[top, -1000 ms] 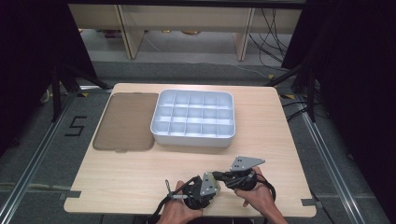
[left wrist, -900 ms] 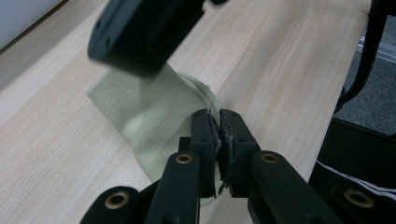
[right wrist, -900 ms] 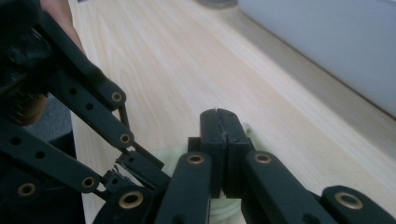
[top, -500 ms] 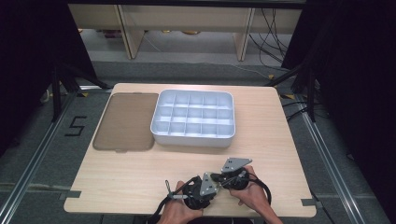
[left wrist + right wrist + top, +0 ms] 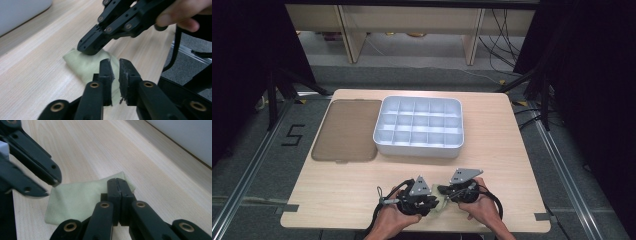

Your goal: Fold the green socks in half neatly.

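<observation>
I work at a big light wooden table (image 5: 337,200) with a pale top. On the far half of it sits a wide white plastic tray (image 5: 418,148) cut into many small square boxes. Just beside that tray, on its left, lies a flat brown see-through lid (image 5: 346,130) with round corners. Both are well apart from my hands, which are down at the near edge of the table. My left hand (image 5: 389,224) holds my left gripper (image 5: 431,202), a black tool with a grey three-cornered plate on top. My right hand (image 5: 484,211) holds my right gripper (image 5: 443,190), black too, with its own grey plate. The two tools point at each other and their tips are very near. Between them lies the small thing I work on, a little pale green cloth pouch (image 5: 86,63), soft and a bit puffy, lying flat on the wood. In the right gripper view the pouch (image 5: 75,200) is under my right tips, and those jaws are pressed tight together with no gap; I cannot tell if a bit of cloth is caught in them. In the left gripper view my left jaws stand almost together, with a thin slit between them, just over the near end of the pouch. I cannot tell if they pinch it.
</observation>
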The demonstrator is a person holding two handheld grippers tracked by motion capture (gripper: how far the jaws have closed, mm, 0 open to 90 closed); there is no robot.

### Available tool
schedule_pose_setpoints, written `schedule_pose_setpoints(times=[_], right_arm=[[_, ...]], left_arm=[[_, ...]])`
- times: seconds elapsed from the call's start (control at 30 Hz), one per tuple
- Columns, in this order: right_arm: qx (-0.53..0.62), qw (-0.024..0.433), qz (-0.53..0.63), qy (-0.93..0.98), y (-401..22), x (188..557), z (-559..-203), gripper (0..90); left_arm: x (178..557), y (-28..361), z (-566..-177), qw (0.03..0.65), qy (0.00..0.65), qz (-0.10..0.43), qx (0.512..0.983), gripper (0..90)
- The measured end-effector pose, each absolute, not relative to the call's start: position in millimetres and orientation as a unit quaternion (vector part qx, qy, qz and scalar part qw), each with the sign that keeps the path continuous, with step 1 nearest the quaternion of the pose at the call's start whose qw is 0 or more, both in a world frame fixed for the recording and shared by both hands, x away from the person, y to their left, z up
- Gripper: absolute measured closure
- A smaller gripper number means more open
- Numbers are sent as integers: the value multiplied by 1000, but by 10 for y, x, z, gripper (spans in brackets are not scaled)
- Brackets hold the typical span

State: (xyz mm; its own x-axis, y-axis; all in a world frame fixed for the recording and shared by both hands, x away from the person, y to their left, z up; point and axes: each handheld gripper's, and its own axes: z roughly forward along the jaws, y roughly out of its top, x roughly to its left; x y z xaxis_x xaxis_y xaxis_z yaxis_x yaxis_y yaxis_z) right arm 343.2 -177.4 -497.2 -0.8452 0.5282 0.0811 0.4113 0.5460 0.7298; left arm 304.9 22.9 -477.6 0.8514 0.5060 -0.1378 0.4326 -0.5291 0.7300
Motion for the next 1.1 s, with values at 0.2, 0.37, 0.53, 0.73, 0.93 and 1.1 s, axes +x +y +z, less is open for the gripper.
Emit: schedule_pose_setpoints(times=[0.2,0.37,0.53,0.73,0.93,1.1], right_arm=[[263,78,396,876,-1776,3436,-4971,900],[264,79,396,876,-1775,3434,-4972,900],[277,70,405,868,-1788,3426,-4950,869],[287,74,432,852,-1881,3474,-4873,799],[318,56,442,837,-1935,3515,-4824,666],[331,39,432,838,-1949,3585,-4876,571]], left_arm=[[3070,185,-4955,373,264,45,888,886],[3030,169,-4973,370,266,53,888,886],[3024,171,-4975,374,267,51,887,886],[3028,168,-4971,371,256,56,891,884],[3024,166,-4971,372,259,57,890,882],[3025,165,-4972,371,259,61,890,881]])
